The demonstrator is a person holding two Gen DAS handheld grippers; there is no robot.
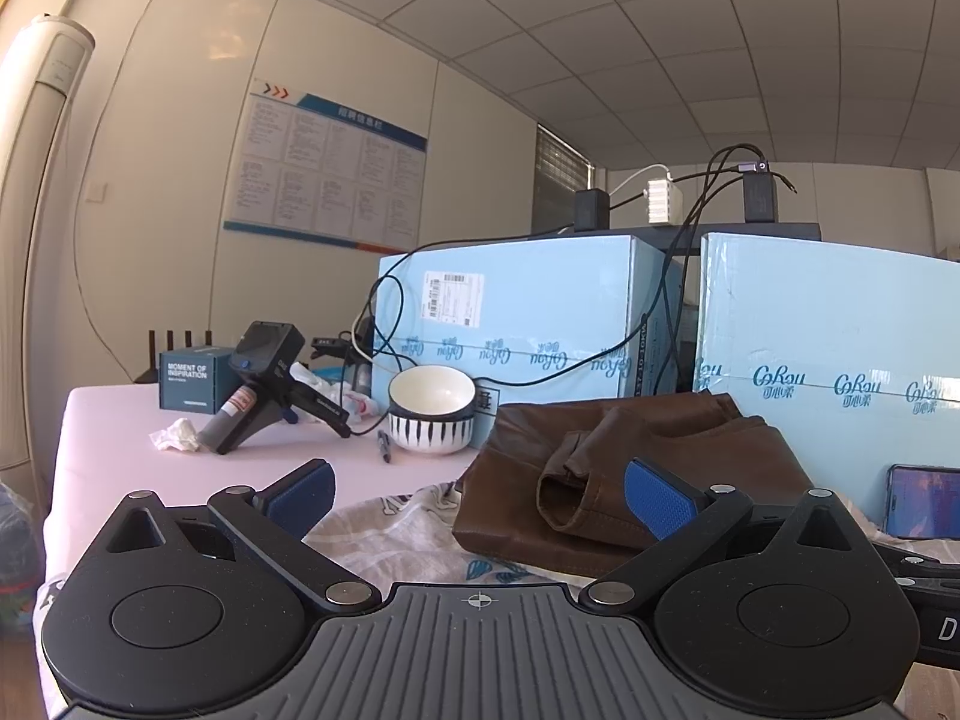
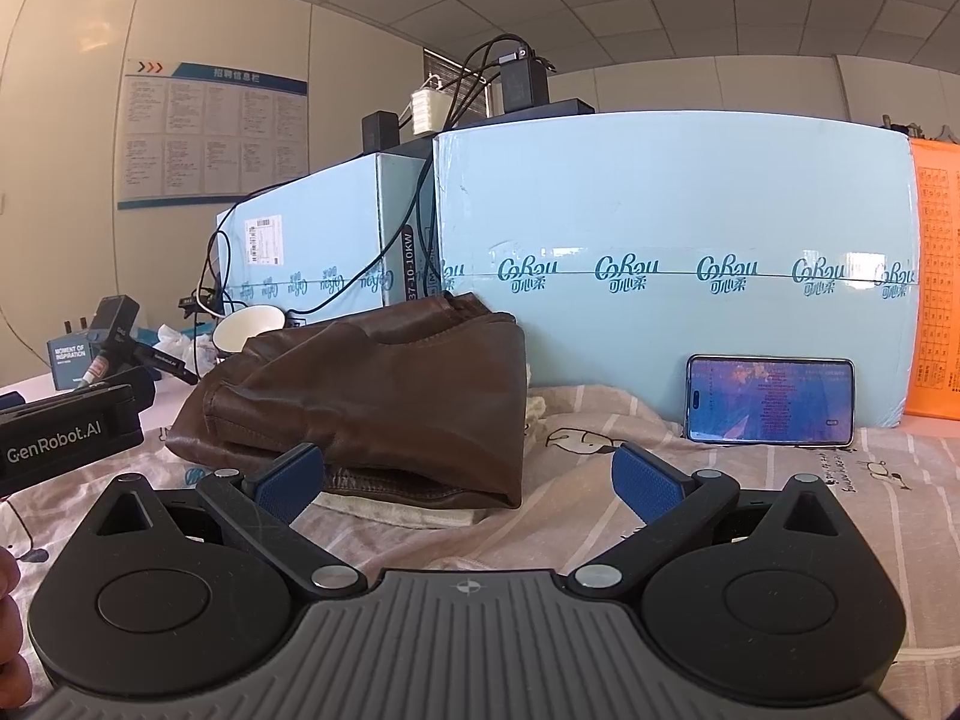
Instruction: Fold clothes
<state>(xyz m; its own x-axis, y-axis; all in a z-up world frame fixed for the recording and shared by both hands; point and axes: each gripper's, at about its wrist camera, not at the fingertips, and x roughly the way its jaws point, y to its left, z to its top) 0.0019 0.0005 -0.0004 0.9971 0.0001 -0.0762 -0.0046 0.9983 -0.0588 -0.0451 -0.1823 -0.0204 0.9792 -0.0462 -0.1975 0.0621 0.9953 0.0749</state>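
A folded brown leather garment (image 1: 630, 456) (image 2: 384, 402) lies on a light printed cloth (image 1: 414, 522) (image 2: 600, 516) spread over the table. My left gripper (image 1: 480, 495) is open just in front of the garment's near edge, with nothing between its blue pads. In the right wrist view my right gripper (image 2: 471, 480) is open too, its left pad at the garment's near hem and the right pad over the printed cloth. The left gripper's black body (image 2: 66, 432) shows at the left edge of the right wrist view.
Two large light-blue boxes (image 1: 528, 306) (image 2: 678, 264) stand behind the garment, with cables and chargers on top. A phone (image 2: 771, 399) leans against the right box. A striped bowl (image 1: 432, 414), a pen, crumpled tissue, a small blue box and a black handheld device (image 1: 264, 384) lie at left.
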